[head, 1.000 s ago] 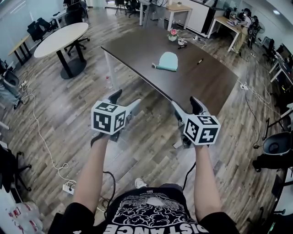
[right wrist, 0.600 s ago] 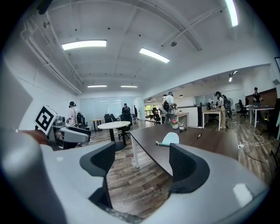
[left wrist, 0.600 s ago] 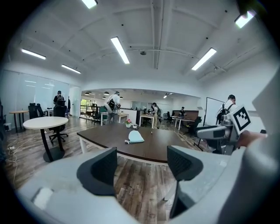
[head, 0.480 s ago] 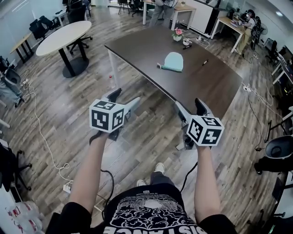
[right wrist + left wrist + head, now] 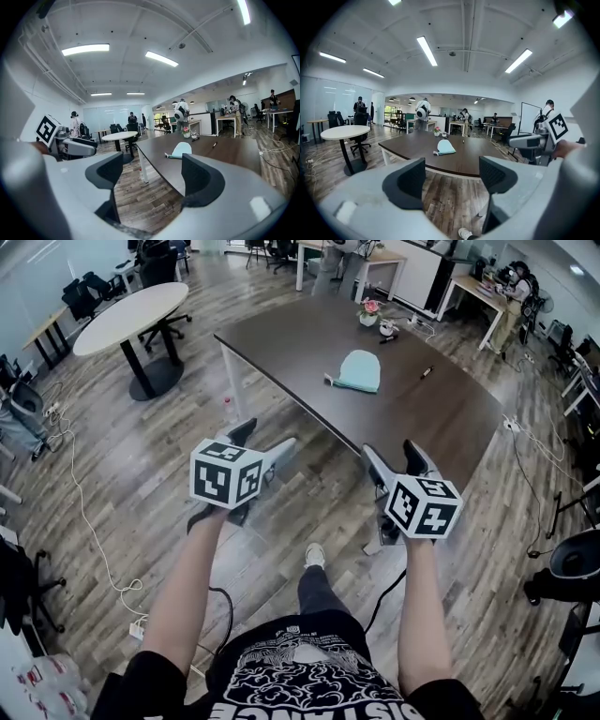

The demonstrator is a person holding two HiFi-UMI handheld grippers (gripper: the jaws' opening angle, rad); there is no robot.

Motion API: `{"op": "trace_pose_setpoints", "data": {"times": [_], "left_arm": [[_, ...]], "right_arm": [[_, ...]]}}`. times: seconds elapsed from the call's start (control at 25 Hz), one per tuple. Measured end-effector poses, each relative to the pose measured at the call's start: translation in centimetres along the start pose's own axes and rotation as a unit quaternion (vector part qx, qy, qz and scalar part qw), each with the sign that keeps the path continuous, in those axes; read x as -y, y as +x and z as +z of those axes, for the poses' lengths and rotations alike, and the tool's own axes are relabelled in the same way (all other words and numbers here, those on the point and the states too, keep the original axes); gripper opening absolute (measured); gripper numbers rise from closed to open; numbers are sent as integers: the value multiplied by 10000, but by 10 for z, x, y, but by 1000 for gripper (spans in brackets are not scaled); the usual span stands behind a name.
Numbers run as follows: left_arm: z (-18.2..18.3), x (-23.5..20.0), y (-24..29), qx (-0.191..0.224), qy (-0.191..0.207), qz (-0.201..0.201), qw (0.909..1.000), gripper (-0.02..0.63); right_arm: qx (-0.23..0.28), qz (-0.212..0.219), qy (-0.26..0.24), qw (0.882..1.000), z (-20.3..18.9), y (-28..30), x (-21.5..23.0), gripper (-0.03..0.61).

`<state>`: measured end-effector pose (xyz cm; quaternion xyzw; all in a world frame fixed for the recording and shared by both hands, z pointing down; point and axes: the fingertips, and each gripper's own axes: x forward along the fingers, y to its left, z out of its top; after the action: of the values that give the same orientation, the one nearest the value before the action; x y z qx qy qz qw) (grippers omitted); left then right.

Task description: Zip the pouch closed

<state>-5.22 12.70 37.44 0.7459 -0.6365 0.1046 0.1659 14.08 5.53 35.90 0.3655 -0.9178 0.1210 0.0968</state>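
A light teal pouch (image 5: 359, 370) lies on the dark brown table (image 5: 441, 418), well ahead of both grippers. The same pouch (image 5: 446, 147) shows between the jaws in the left gripper view, and the pouch (image 5: 180, 150) shows small and far in the right gripper view. My left gripper (image 5: 265, 439) hangs over the wooden floor, open and empty. My right gripper (image 5: 391, 451) is level with it near the table's front edge, open, its jaws having just been opening with nothing between them. Neither gripper touches the pouch.
A pen (image 5: 427, 372) lies right of the pouch, and a small flower pot (image 5: 371, 311) stands at the table's far end. A round white table (image 5: 129, 315) with chairs is at the left. Cables (image 5: 84, 521) run across the floor. A foot (image 5: 315, 554) shows below the grippers.
The person has stepped toward the dark table, so table and pouch lie nearer in the head view. Both grippers have moved forward with the step and stay empty.
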Motion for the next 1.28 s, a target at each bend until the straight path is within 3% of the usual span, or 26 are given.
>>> {"op": "trace_pose_setpoints", "data": {"times": [0.84,1.28], "left_arm": [[80,-78,197,-198,84,-100,9997,359],[99,-85,275,-407,203,-340,9984,359]], "right_arm": [[-210,-55,99,9997,47,184,120,379],[-302,-59,189,9993,56,240,164,379]]}}
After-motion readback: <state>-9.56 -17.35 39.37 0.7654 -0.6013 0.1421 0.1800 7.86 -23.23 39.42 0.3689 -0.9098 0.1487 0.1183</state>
